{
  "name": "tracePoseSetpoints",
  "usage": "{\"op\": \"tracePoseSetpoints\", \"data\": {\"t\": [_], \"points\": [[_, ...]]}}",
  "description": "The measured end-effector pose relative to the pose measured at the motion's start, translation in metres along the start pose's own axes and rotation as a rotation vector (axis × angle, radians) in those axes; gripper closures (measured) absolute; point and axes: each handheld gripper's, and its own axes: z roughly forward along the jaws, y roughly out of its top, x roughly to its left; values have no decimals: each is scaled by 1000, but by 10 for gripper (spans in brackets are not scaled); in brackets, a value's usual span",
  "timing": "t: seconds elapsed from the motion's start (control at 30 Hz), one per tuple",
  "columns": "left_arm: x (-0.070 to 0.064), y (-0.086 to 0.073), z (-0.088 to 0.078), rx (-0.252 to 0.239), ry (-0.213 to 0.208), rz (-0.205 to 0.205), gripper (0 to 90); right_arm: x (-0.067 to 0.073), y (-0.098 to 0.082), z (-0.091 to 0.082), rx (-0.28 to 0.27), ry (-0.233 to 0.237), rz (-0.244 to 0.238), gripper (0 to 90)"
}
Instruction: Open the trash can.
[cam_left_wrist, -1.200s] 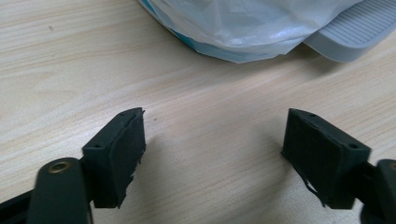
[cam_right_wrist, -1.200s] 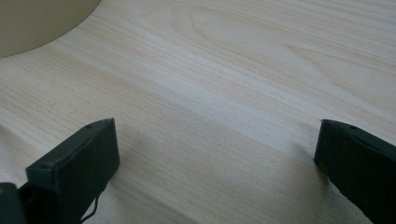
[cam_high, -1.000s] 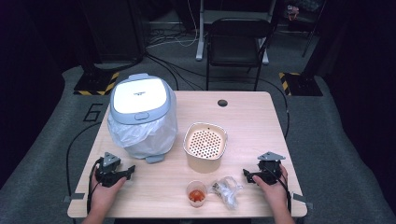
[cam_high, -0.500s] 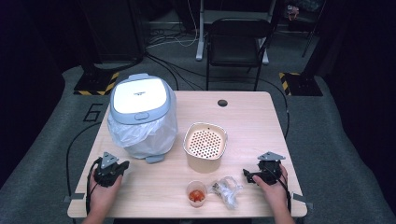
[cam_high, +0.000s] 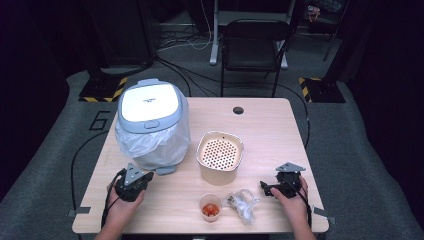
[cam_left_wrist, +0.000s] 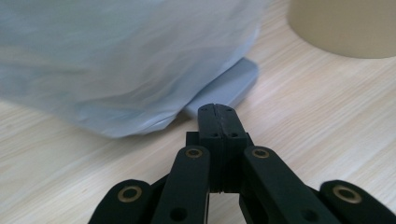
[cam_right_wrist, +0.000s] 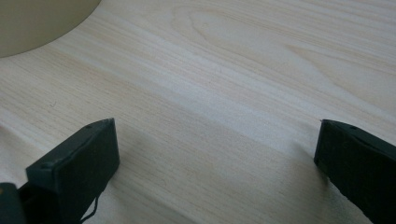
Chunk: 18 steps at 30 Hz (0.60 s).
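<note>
My left gripper (cam_high: 147, 176) hovers over the table's front left with its jaws shut on nothing. In the left gripper view its closed tips (cam_left_wrist: 217, 110) sit just short of the grey foot pedal (cam_left_wrist: 229, 85) of a lidded grey-blue bin (cam_high: 152, 107) lined with a clear plastic bag (cam_left_wrist: 121, 60). My right gripper (cam_high: 265, 188) rests at the front right with its jaws wide open. The right gripper view has bare wood between those jaws (cam_right_wrist: 217, 135). A beige perforated basket (cam_high: 220, 152) stands mid-table.
A small clear cup (cam_high: 210, 206) holding something red-orange stands near the front edge, with a crumpled clear wrapper (cam_high: 243, 201) beside it, left of my right gripper. The wooden table (cam_high: 260, 130) has a cable hole at the back. A black chair (cam_high: 255, 45) stands behind it.
My left gripper's jaws have shut, and the left hand has moved up and forward toward the bin's pedal. The right gripper has stayed where it was.
</note>
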Motion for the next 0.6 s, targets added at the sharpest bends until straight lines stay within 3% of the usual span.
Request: {"op": "tracePoseSetpoints", "data": {"t": [0.07, 0.23, 0.3, 0.37, 0.57, 0.6], "points": [[-4, 4, 4, -1, -18, -17, 900, 0, 0, 0, 0, 0, 0, 0], [-12, 9, 14, -14, 5, -30, 900, 0, 0, 0, -1, 1, 0, 0], [-16, 11, 18, -1, 23, -32, 900, 0, 0, 0, 0, -1, 2, 0], [-20, 14, 25, -28, 65, -20, 900, 0, 0, 0, -1, 1, 2, 0], [-27, 18, 34, -9, 89, -19, 900, 0, 0, 0, -1, 0, 0, 0], [-29, 18, 38, -3, 119, -31, 900, 0, 0, 0, -1, 1, 0, 0]]}}
